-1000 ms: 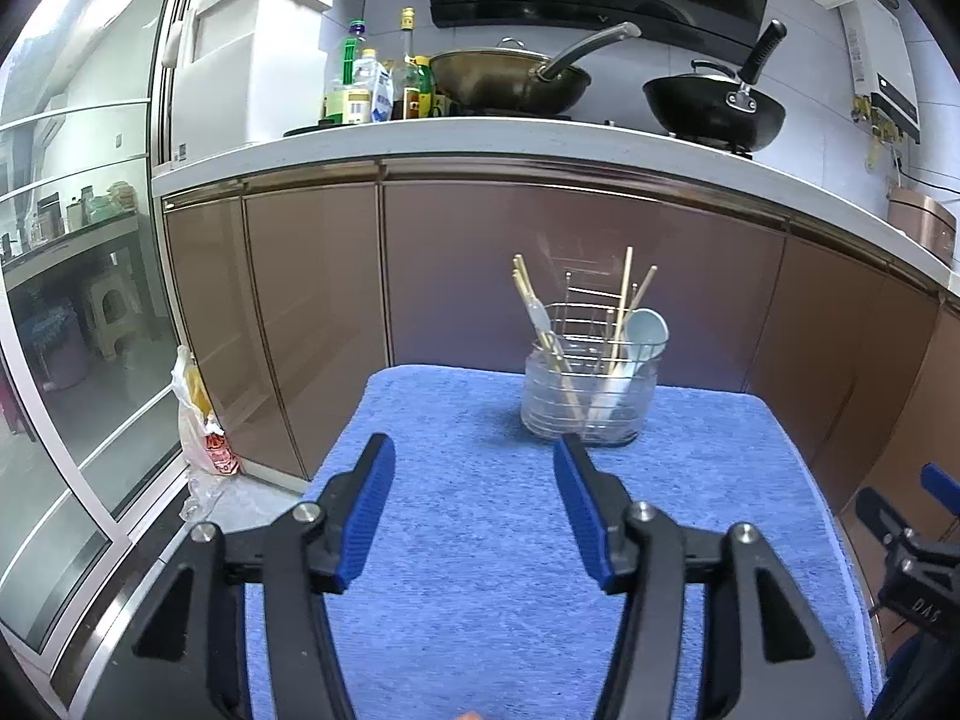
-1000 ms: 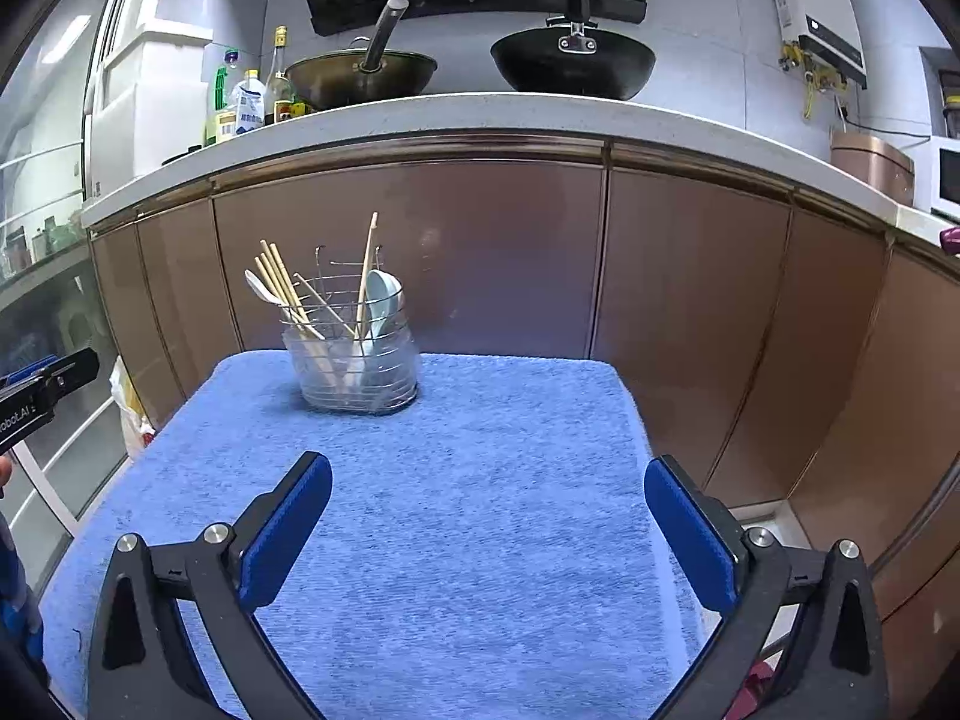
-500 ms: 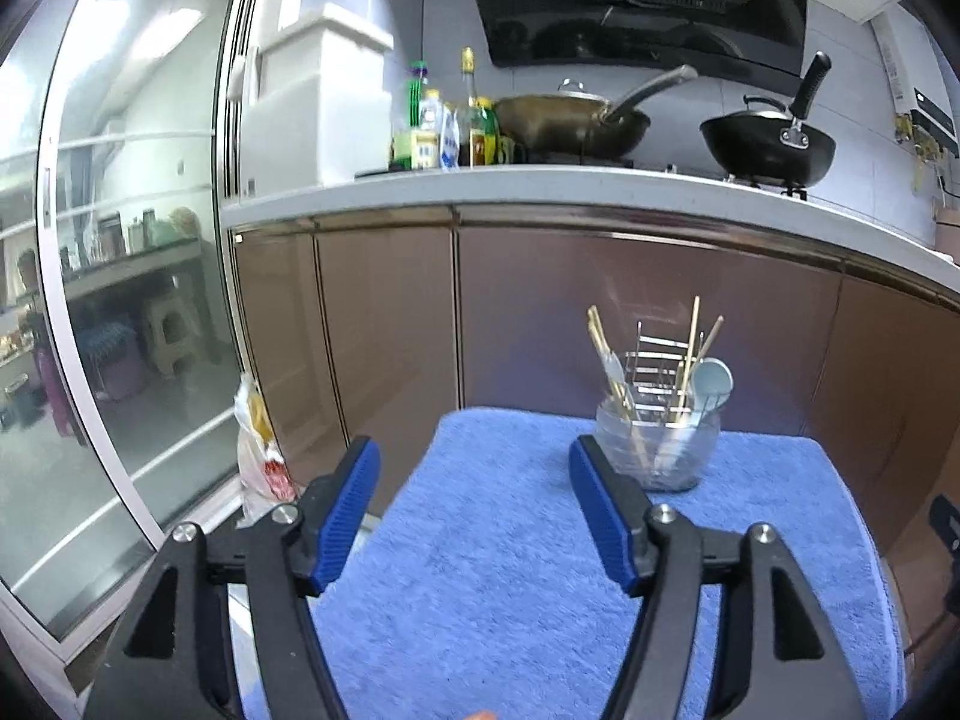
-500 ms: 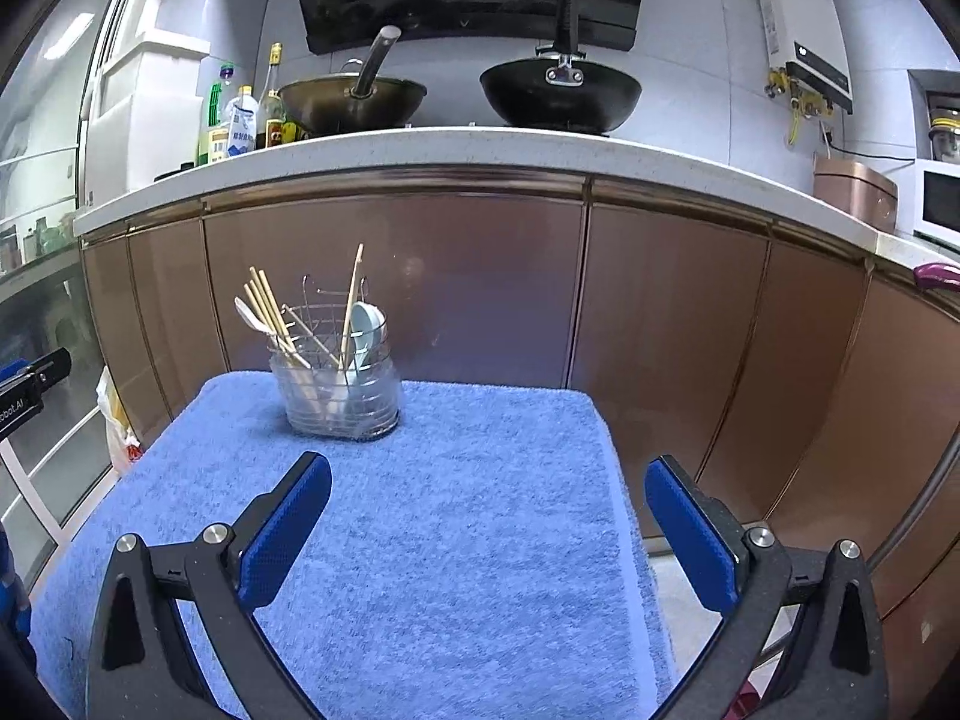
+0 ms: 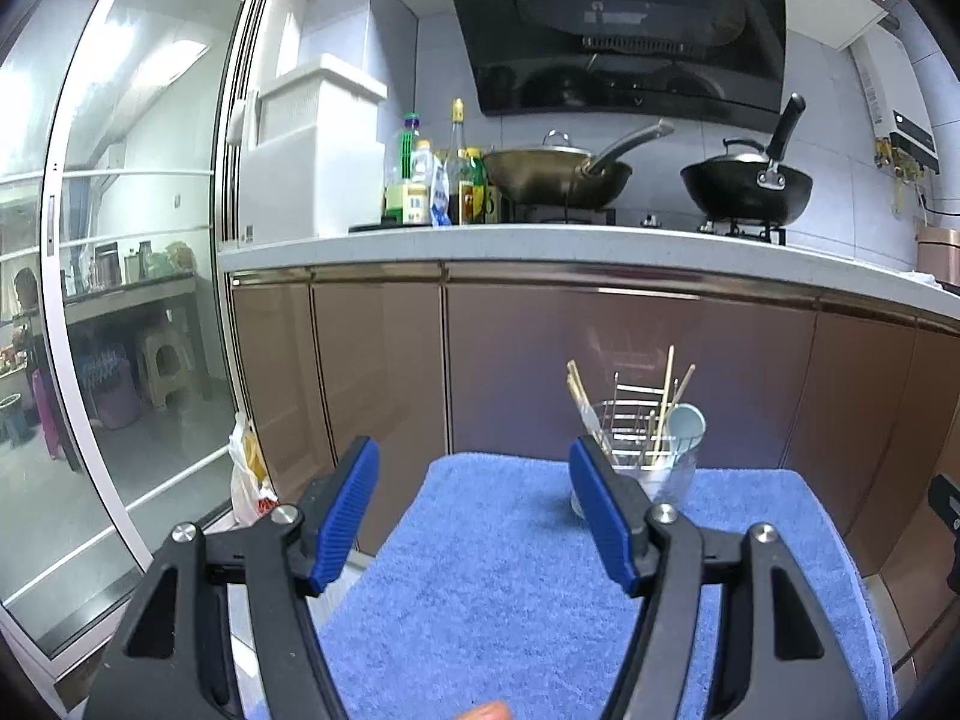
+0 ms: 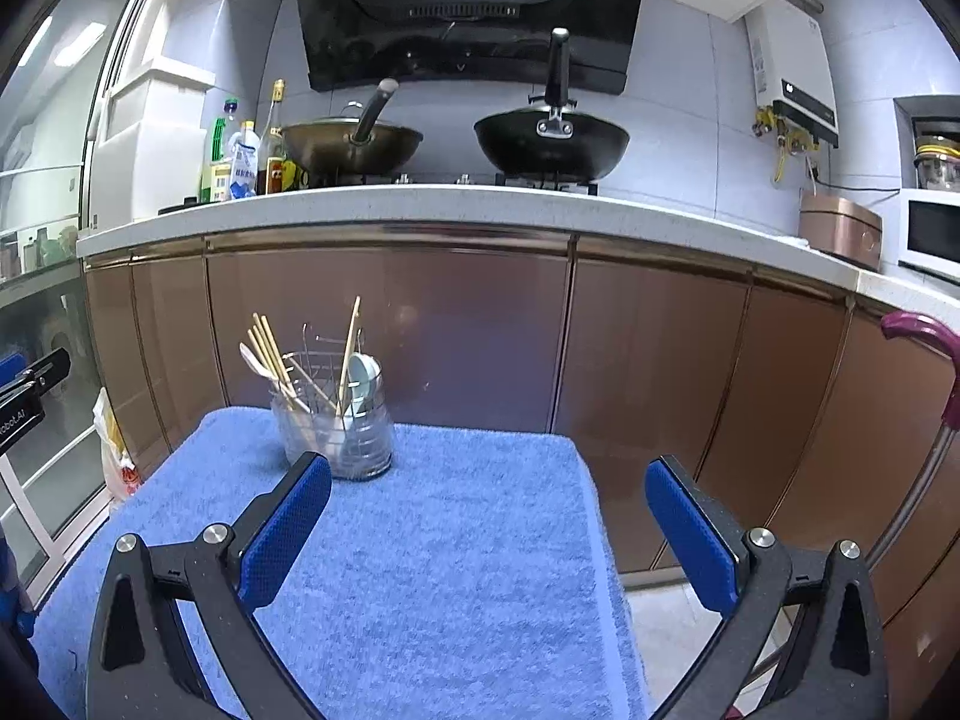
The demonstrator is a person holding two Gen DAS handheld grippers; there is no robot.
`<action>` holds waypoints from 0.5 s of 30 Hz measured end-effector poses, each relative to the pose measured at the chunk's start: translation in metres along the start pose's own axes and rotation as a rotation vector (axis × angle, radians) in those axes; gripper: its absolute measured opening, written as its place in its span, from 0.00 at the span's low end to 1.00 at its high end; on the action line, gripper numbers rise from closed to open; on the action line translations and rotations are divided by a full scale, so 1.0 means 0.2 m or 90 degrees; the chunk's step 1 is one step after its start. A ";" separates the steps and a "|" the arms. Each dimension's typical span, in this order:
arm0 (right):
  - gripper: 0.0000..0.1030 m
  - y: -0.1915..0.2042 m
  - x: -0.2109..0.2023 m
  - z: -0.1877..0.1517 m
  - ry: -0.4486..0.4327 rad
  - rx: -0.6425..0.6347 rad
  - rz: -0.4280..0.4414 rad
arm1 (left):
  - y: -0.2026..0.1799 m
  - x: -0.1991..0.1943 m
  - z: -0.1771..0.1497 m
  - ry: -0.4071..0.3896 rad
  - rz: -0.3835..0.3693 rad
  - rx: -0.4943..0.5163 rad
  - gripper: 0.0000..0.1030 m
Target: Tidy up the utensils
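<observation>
Left gripper (image 5: 474,510): jaws spread wide and released, nothing between the blue pads (image 5: 348,516); it hovers above the near left part of the blue towel (image 5: 492,588), its right finger overlapping the holder's left edge in the left wrist view
Right gripper (image 6: 489,531): jaws released and spread even wider, holding nothing; it hangs over the towel's near right part, its right finger out past the towel's right edge
Utensil holder (image 6: 336,420): a clear round cup with a wire rack inside, standing upright on the towel at the far left side as the right wrist view has it, close to the cabinet fronts
Chopsticks (image 6: 270,354): several wooden sticks stand in the holder, a bundle leaning left and one (image 6: 349,342) rising nearly upright in the middle
Spoons: a pale blue spoon (image 6: 363,381) sits bowl up at the right of the holder, and a white one (image 6: 252,359) leans out on the left beside the chopstick bundle
Towel: covers the small table top, with only the holder on it
Cabinets (image 6: 468,330): brown glossy doors run just behind the table under a white counter (image 6: 420,204)
Stove area: a brass-coloured wok (image 6: 354,144) and a black wok (image 6: 552,141) rest on the hob, with bottles (image 6: 240,156) to their left
Left side: a glass sliding door (image 5: 120,276) and a plastic bag (image 5: 249,480) on the floor by the cabinet corner
</observation>
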State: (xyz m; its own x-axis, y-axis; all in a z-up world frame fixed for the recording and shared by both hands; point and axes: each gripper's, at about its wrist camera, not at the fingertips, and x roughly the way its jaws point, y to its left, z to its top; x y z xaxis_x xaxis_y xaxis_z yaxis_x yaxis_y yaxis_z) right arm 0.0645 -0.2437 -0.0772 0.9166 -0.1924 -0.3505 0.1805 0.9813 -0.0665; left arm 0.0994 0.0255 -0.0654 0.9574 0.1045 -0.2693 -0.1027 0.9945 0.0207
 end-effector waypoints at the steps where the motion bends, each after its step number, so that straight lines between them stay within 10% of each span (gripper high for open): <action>1: 1.00 0.00 -0.01 0.01 -0.005 -0.001 -0.003 | 0.00 -0.01 0.01 -0.005 -0.001 0.001 0.62; 15: 1.00 -0.05 -0.12 0.12 -0.060 -0.001 -0.022 | -0.01 -0.10 0.11 -0.038 -0.006 0.007 0.63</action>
State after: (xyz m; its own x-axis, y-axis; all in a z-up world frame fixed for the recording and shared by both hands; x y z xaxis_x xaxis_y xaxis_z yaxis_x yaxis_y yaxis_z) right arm 0.0497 -0.2482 -0.0455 0.9394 -0.2259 -0.2579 0.2126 0.9740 -0.0786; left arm 0.0857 0.0211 -0.0385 0.9725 0.0957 -0.2122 -0.0917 0.9954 0.0285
